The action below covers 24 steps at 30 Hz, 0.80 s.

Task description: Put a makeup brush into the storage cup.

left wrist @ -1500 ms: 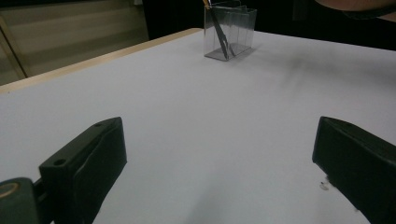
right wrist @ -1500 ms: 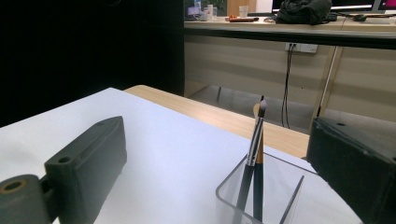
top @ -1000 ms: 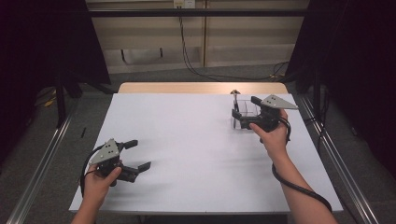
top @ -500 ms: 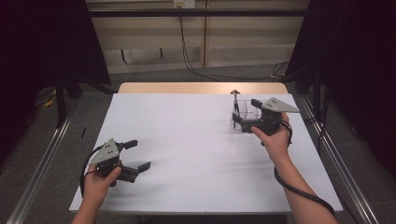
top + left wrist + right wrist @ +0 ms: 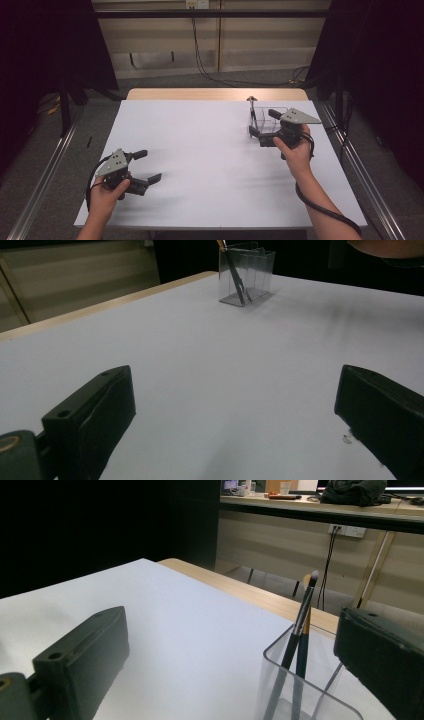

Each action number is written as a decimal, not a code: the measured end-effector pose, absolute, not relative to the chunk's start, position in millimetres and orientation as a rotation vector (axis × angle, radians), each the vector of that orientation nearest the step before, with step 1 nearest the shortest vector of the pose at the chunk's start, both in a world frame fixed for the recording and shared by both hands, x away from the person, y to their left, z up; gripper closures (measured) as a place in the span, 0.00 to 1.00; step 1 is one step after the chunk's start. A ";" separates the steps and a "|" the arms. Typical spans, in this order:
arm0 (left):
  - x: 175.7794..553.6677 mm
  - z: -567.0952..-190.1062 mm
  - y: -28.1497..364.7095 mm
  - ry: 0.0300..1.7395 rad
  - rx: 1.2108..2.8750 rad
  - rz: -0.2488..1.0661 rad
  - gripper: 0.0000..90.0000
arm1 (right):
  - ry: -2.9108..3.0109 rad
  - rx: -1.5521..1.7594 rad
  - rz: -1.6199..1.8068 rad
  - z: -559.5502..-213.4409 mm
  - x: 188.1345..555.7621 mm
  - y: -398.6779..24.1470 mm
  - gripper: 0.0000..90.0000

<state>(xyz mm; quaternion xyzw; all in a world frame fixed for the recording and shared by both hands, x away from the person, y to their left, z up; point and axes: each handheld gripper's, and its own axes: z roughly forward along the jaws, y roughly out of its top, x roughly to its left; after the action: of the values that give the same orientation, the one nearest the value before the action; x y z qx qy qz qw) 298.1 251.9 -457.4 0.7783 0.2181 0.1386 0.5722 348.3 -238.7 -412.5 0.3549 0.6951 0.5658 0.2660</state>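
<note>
Clear plastic holder with brushes inside

Left gripper sits low over the white table top, jaws wide apart, nothing between them, bare surface in the gap. Clear plastic holder stands upright far beyond the jaws, near the table's wooden far edge, well apart from the gripper. A dark-handled brush leans tilted inside the holder, tip end up past its rim. To the right of the holder, part of a hand shows at the frame's top corner.
</note>
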 end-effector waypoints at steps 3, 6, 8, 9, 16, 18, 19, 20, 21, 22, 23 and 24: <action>298.7 -457.2 251.8 0.509 1.827 0.327 0.03 | 1.896 0.942 1.517 -411.9 346.1 -238.3 0.01; 298.6 -457.3 251.3 0.509 1.826 0.328 0.03 | 1.897 0.938 1.521 -412.2 344.6 -238.3 0.01; 298.3 -457.2 251.1 0.511 1.820 0.324 0.03 | 1.900 0.941 1.521 -413.1 343.2 -238.1 0.01; 298.3 -456.9 251.3 0.512 1.820 0.326 0.03 | 1.904 0.941 1.521 -413.7 342.5 -238.3 0.01; 298.2 -456.8 250.5 0.511 1.820 0.324 0.03 | 1.917 0.949 1.522 -419.2 337.8 -240.6 0.01; 298.1 -456.7 250.4 0.512 1.817 0.323 0.03 | 1.920 0.951 1.523 -420.4 336.3 -241.5 0.01; 298.1 -456.7 250.7 0.510 1.818 0.326 0.03 | 1.922 0.953 1.523 -420.8 335.3 -241.8 0.01; 298.1 -456.8 250.7 0.511 1.819 0.324 0.03 | 1.919 0.956 1.527 -421.4 334.2 -242.0 0.01; 298.1 -456.8 250.8 0.511 1.819 0.324 0.03 | 1.927 0.952 1.525 -421.7 333.2 -242.6 0.01; 298.0 -456.8 250.7 0.511 1.817 0.323 0.03 | 1.927 0.951 1.526 -422.1 332.6 -242.9 0.01; 298.0 -456.8 250.6 0.512 1.817 0.323 0.03 | 1.929 0.949 1.526 -422.5 331.4 -243.5 0.01; 298.1 -456.7 250.6 0.511 1.816 0.323 0.03 | 1.927 0.949 1.530 -422.9 330.6 -243.9 0.01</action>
<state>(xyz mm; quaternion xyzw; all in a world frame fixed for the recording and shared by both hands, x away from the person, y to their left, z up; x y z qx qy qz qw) 298.1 250.6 -456.7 0.7757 0.2184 0.1380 0.5758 330.6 -243.9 -422.9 0.3486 0.7075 0.5617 0.2498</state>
